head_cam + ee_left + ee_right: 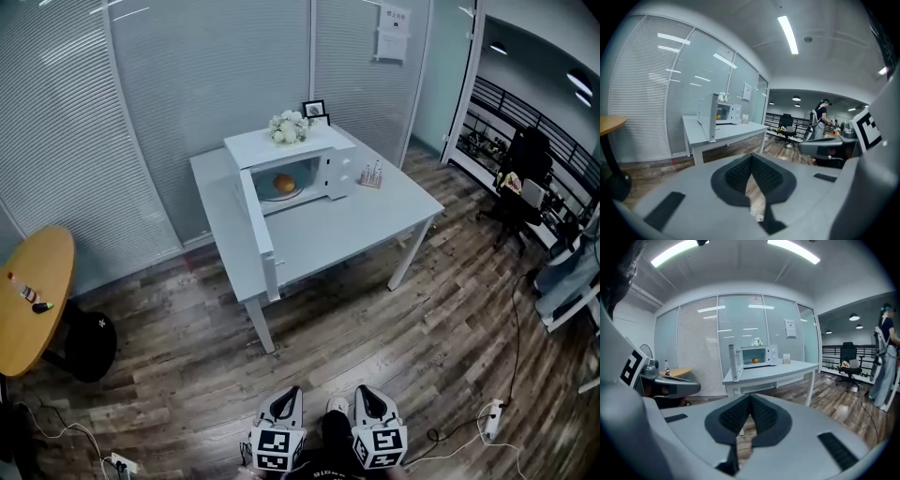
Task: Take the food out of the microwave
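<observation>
On table (337, 234): microwave (330, 148), door (259, 225) open | flowers (288, 127) atop | bottles (372, 174) beside

microwave (258, 147) 1 | food (284, 183) 1 | plate (278, 196) 1 | tables 2: white table (375, 225), round wooden table (28, 300) | grippers 2: left gripper (286, 398), right gripper (368, 396) | flower bunch (289, 127) 1 | picture frame (314, 109) 1 | office chair (518, 192) 1

floor (375, 347): wood planks | walls (187, 75): ribbed glass | table (361, 220) — white
</observation>
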Demonstrator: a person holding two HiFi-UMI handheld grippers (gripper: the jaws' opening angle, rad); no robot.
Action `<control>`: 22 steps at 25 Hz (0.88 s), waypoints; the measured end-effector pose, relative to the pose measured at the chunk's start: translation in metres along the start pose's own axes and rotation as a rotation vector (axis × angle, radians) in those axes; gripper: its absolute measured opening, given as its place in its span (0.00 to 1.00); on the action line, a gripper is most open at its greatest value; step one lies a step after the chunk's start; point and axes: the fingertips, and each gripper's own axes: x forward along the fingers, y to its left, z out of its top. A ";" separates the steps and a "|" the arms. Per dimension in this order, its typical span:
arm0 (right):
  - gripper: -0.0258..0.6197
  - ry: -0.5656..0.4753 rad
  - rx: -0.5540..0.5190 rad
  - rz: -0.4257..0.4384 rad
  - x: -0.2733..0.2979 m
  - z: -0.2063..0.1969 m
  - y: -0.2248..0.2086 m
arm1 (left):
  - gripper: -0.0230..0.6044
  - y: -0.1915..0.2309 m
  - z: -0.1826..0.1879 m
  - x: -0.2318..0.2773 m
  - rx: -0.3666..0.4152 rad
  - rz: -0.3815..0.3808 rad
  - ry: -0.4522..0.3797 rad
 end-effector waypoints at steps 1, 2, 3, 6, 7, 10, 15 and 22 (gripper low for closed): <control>0.05 0.001 -0.007 0.009 0.005 0.003 -0.006 | 0.05 -0.001 0.002 0.006 -0.003 0.010 -0.001; 0.05 0.001 -0.011 0.019 0.011 0.006 -0.011 | 0.05 -0.002 0.004 0.013 -0.006 0.019 0.000; 0.05 0.003 -0.014 0.027 0.017 0.008 -0.017 | 0.05 -0.002 0.006 0.020 -0.008 0.028 0.002; 0.05 0.013 -0.017 0.053 0.035 0.014 -0.036 | 0.05 -0.003 0.013 0.039 -0.014 0.049 0.003; 0.05 0.017 -0.016 0.062 0.042 0.015 -0.042 | 0.05 -0.004 0.016 0.045 -0.016 0.055 0.001; 0.05 0.023 -0.017 0.098 0.065 0.021 -0.057 | 0.05 -0.005 0.025 0.066 -0.018 0.075 -0.001; 0.05 0.009 -0.035 0.149 0.102 0.037 -0.082 | 0.05 -0.008 0.040 0.106 -0.005 0.107 0.003; 0.05 0.025 -0.078 0.233 0.137 0.051 -0.114 | 0.05 -0.014 0.061 0.149 -0.016 0.174 -0.010</control>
